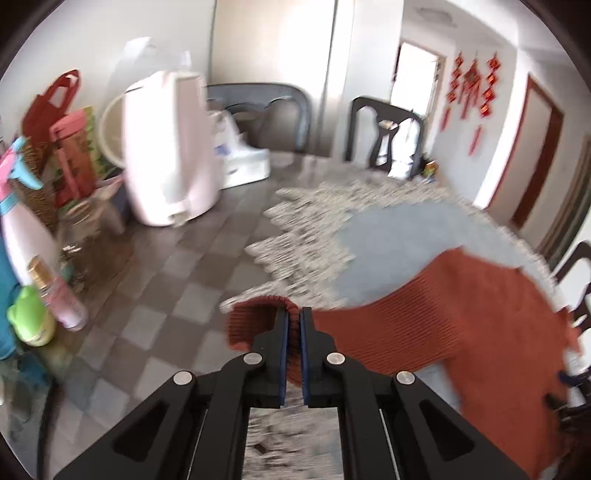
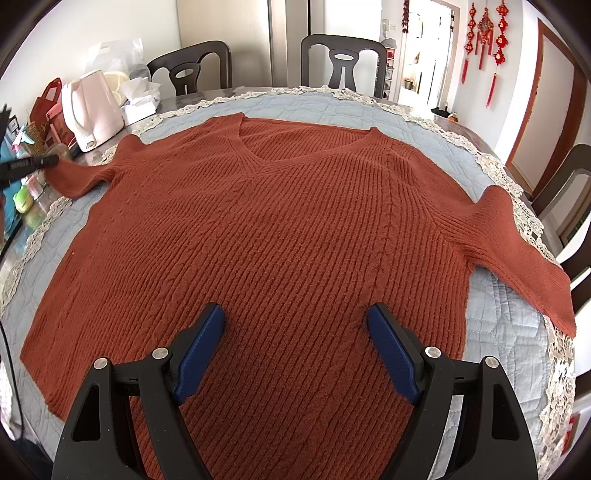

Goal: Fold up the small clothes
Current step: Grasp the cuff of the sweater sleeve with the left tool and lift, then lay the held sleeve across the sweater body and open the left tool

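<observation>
— Big rust-red sweater (image 2: 280, 221), right? Knitted, with soft ribs and a V neck?

— Yes. Spread flat over the middle of the right view, on a gray quilted cloth (image 2: 506, 325) with a lacy white edge.

— And the sleeves?

— One stretched to the left edge, one hanging off to the lower right.

— Right claw (image 2: 295, 350)?

— Wide open, low in the frame, just above the sweater's lower part. Black arms, blue pads (image 2: 201, 350). Holding nothing.

— Left claw (image 1: 294, 328)?

— Squeezed narrow on the ribbed cuff (image 1: 258, 317), lower middle of the left view. Red knit bunched between the blue pads. Also seen as a small black thing at the left edge of the right view, at the sleeve end.

— Rest of the left view?

— Blurry. Sweater trailing off to the lower right, gray checked table (image 1: 155, 295) on the left.

— Other stuff?

— Smooth pale pink kettle (image 2: 92, 110), upper left. Bottles and a green round thing (image 1: 31, 317) at the left. Dark chairs (image 2: 343, 62) at the top. Red hanging knots (image 2: 484, 33) on the wall, upper right.
</observation>
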